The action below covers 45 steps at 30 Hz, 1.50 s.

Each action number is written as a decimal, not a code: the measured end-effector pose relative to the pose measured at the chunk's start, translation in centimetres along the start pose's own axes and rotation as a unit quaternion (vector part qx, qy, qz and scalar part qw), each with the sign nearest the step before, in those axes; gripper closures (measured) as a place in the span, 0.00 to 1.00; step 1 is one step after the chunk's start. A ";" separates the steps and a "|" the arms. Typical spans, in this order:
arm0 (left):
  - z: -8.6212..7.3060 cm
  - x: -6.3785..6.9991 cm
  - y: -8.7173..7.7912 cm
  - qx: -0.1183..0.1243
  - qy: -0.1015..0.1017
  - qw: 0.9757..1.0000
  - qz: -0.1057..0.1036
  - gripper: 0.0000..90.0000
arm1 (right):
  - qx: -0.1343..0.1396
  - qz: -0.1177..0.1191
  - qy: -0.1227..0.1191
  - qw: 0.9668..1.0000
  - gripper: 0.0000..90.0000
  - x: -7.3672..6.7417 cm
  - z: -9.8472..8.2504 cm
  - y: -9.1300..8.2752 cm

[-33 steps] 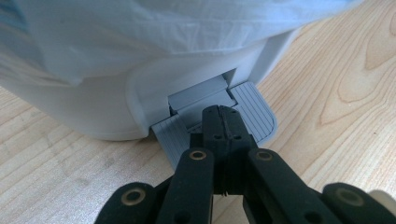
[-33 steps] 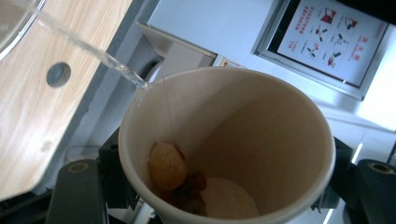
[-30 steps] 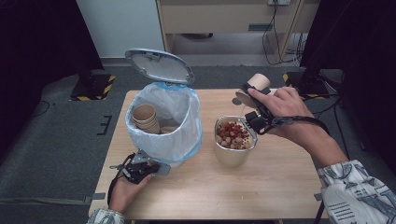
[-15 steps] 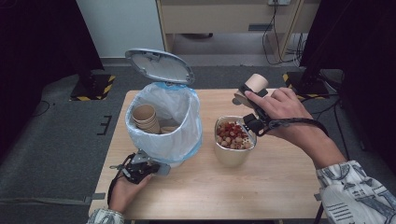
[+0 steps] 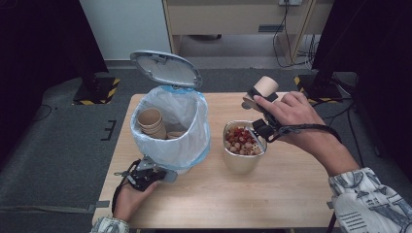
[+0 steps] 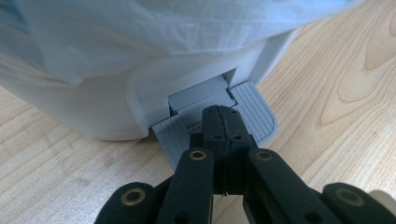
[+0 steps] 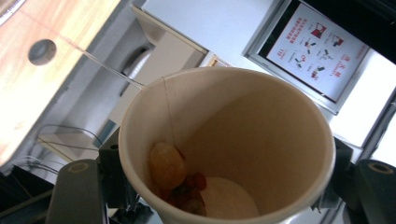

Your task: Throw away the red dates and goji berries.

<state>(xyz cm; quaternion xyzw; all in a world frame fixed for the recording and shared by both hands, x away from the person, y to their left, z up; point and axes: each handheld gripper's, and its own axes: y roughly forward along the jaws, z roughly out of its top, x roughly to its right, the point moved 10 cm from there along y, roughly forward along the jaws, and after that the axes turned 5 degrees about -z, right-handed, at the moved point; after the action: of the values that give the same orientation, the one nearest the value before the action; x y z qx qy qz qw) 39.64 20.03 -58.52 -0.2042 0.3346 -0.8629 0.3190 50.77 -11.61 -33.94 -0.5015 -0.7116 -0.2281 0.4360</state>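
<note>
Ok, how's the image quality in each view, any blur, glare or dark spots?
High view: sharp on the table, room edges dark. Left gripper view: pedal crisp, the bin liner washed out and soft. Right gripper view: paper cup in focus, background tilted and bright.

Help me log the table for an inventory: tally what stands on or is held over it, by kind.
Pedal bin: 1
Metal container of snacks: 1
Paper cup held in right gripper: 1
Paper cup stacks inside the bin: at least 1, exact cup count unclear
Total: 4
</note>
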 end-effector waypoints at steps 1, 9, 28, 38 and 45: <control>0.0 0.0 0.0 0.001 -0.001 1.000 -0.001 1.00 | 0.005 0.001 -0.015 1.000 0.32 -0.2 0.5 0.0; 0.0 0.0 0.0 0.000 0.000 1.000 0.000 1.00 | 0.009 0.010 -0.036 0.999 0.32 -1.3 1.6 0.2; 0.0 0.0 0.0 0.000 0.000 1.000 0.000 1.00 | 0.006 0.024 -0.022 0.999 0.32 -2.2 1.1 0.2; 0.0 0.0 0.0 0.000 0.001 1.000 0.000 1.00 | 0.003 0.023 0.000 1.000 0.32 -2.4 0.5 0.2; 0.0 0.0 0.0 0.000 0.001 1.000 0.000 1.00 | 0.002 0.029 0.048 0.998 0.32 -2.9 0.4 0.5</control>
<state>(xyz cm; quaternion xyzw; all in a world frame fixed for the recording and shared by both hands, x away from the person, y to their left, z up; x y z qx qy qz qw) 39.63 20.05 -58.52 -0.2037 0.3346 -0.8631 0.3188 51.38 -12.63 -36.68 -0.5096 -0.6754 -0.2372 0.4774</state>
